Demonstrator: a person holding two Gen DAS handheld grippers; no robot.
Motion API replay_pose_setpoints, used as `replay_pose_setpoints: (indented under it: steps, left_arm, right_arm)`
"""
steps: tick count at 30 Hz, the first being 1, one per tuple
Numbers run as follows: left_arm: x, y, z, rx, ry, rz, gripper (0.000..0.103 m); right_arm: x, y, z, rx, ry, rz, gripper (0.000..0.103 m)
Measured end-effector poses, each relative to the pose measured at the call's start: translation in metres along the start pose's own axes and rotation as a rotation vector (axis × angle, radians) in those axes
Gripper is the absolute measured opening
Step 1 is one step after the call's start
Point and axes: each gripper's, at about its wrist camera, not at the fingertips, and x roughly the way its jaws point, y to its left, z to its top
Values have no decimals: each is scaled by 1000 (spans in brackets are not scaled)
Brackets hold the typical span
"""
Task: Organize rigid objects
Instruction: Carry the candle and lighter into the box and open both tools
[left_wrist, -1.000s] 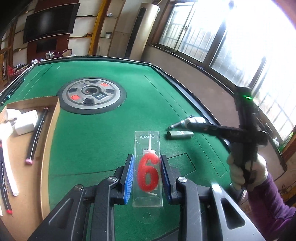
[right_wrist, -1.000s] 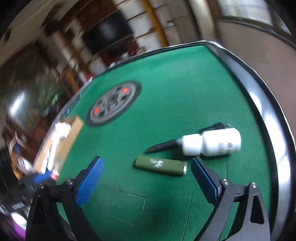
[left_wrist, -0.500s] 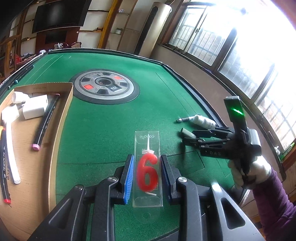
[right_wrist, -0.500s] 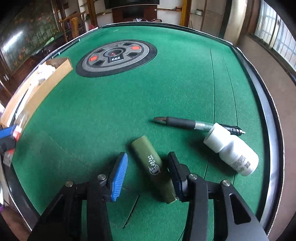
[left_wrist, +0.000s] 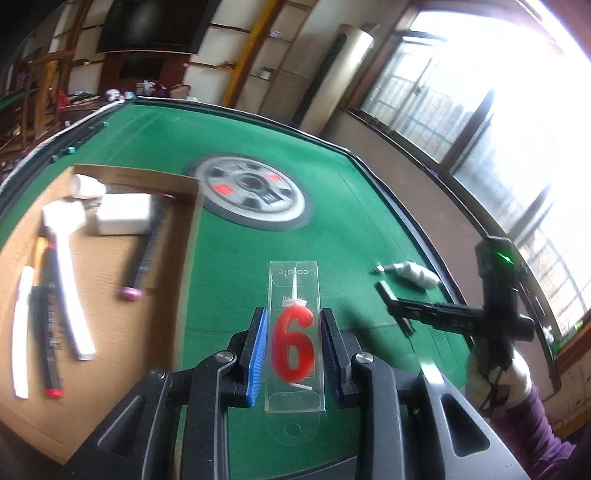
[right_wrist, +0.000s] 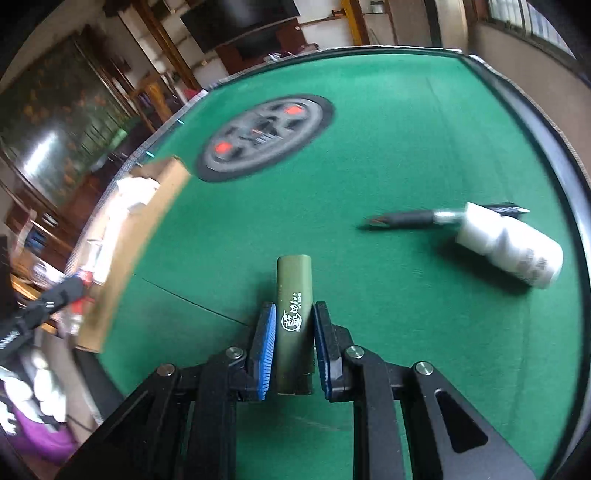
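My left gripper (left_wrist: 293, 350) is shut on a clear flat case (left_wrist: 294, 391) holding a red "6" candle (left_wrist: 292, 347), held above the green table near the cardboard tray (left_wrist: 110, 295). My right gripper (right_wrist: 293, 343) is shut on an olive-green lighter (right_wrist: 294, 317), lifted above the felt; it also shows in the left wrist view (left_wrist: 397, 308) at the right. A black pen (right_wrist: 410, 218) and a white bottle (right_wrist: 509, 247) lie on the felt to the right of the lighter.
The tray holds a white block (left_wrist: 123, 218), a white tube, several pens and markers (left_wrist: 144, 254). A round grey hub (left_wrist: 255, 192) sits at the table's centre. The black table rim (right_wrist: 546, 147) runs along the right. The tray also shows at the left of the right wrist view (right_wrist: 147, 229).
My right gripper closed on the olive lighter and lifted it off the felt. My left gripper, still holding the candle case, swung left toward the cardboard tray.
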Motion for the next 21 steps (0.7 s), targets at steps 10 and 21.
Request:
replay_pose_setpoints:
  steps: [10,21]
  left_arm:
    - [11,98,36,-139,32,267,29]
    - [48,153,45,-311,140,245,31]
  right_arm:
    - [22,106,33,-68,27,223,20]
    - [84,196,45,-76,152,293,20]
